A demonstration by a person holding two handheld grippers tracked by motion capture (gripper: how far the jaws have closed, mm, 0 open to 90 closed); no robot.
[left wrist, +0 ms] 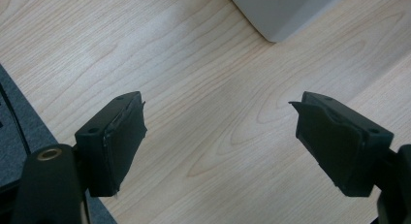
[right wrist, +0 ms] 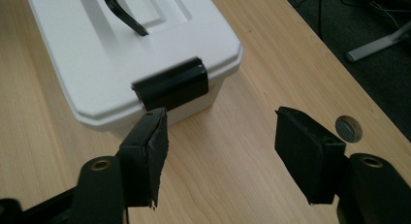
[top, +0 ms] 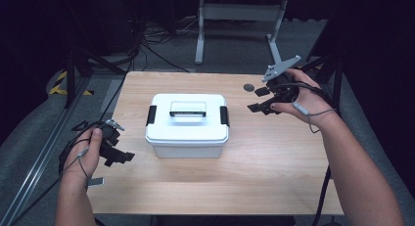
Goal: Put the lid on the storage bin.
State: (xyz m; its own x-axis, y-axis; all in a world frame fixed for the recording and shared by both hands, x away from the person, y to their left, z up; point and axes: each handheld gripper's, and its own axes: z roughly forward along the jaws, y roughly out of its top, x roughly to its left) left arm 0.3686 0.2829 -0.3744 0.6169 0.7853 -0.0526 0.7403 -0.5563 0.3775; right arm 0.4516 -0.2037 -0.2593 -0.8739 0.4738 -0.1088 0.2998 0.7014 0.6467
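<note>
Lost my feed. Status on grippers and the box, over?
Left gripper open, empty. Right gripper open, empty, off the white box. Lid on, right latch down. Nothing in the way.

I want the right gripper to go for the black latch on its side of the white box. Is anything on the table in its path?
Nothing visible. Only bare table lies between the open right gripper and the latch on the white box. The round hole in the tabletop sits off to the side.

The left gripper hovers low over the tabletop near its left edge, fingers spread wide with nothing between them. The right gripper hangs toward the far right corner, fingers likewise apart and empty.
</note>
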